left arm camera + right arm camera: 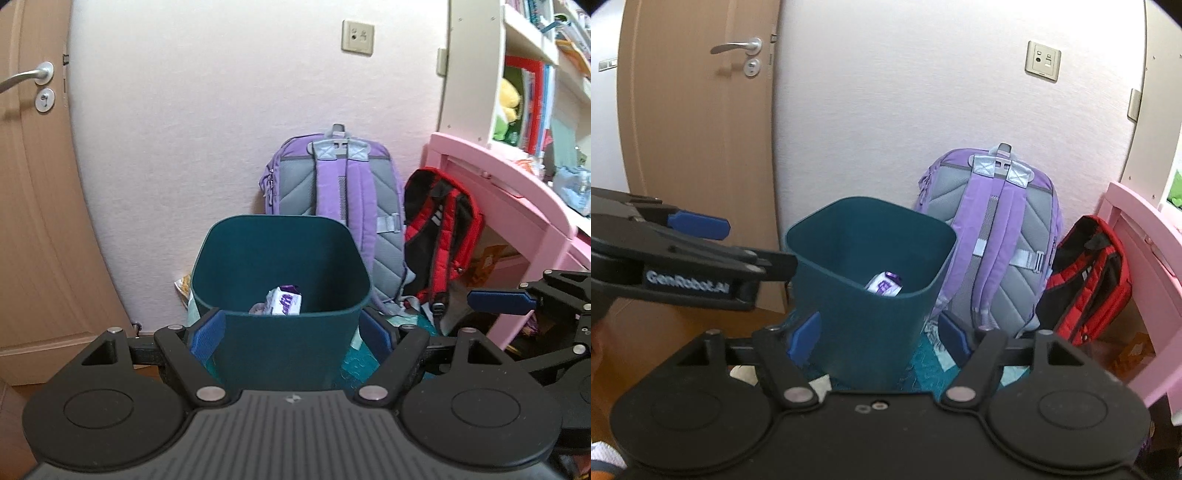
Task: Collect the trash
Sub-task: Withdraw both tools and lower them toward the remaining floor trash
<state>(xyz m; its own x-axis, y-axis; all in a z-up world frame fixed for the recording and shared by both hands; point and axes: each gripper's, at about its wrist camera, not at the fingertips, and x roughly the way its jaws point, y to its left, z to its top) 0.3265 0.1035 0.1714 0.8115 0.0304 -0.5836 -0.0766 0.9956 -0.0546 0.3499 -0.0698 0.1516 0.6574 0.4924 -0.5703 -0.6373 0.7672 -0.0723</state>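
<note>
Both your grippers hang spread wide and empty in front of the teal bin point(280, 280): the left gripper point(291, 332) and the right gripper point(881, 332) each frame its near wall without visibly touching it. The white-and-purple wrapper point(284, 301) lies at the bin's bottom, near the front wall.

The risk, as I judge it, is knocking the bin. It stands on a turquoise mat point(931, 365), just beside the purple backpack point(332, 184), and looks light, so a push on its rim could tip it and spill the wrapper. Your grippers are also close together; swinging either sideways could clash them.
</note>
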